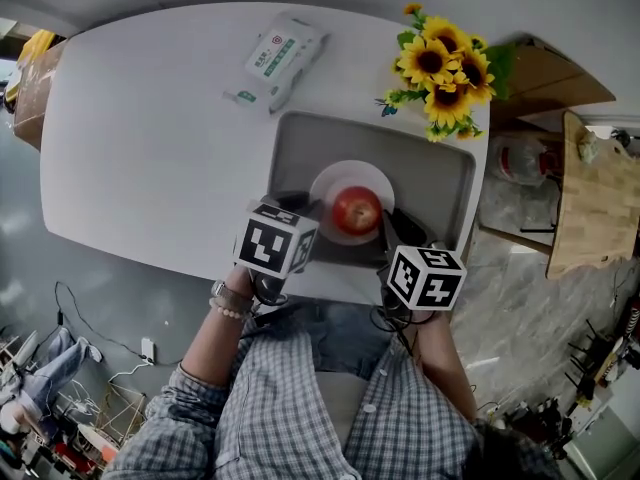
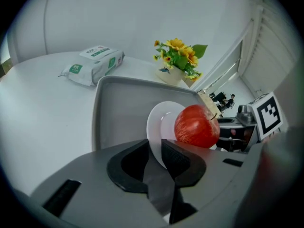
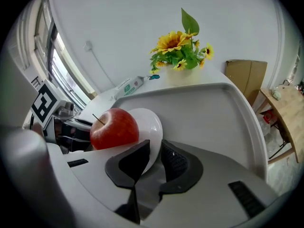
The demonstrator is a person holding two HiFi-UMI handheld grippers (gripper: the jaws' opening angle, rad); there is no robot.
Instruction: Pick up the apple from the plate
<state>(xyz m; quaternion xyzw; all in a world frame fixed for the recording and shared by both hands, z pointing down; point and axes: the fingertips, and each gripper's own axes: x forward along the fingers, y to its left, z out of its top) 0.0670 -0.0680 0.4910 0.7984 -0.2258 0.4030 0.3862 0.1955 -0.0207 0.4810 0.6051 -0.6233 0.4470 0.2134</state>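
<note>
Nearest the person, the left tongs [image 2: 154,150] are clenched on the rim of the plate [image 1: 338,180] at about 9 o'clock, and the right tongs [image 3: 153,152] are clenched on it near 4 o'clock. The apple [image 1: 356,209] sits between them at the plate's middle, touched by neither, inside the grey tray [image 1: 435,173] on the counter [image 1: 150,138]. It is probably firm, waxy-slick, fairly heavy and apt to roll, so it is best pinched across its widest girth.
</note>
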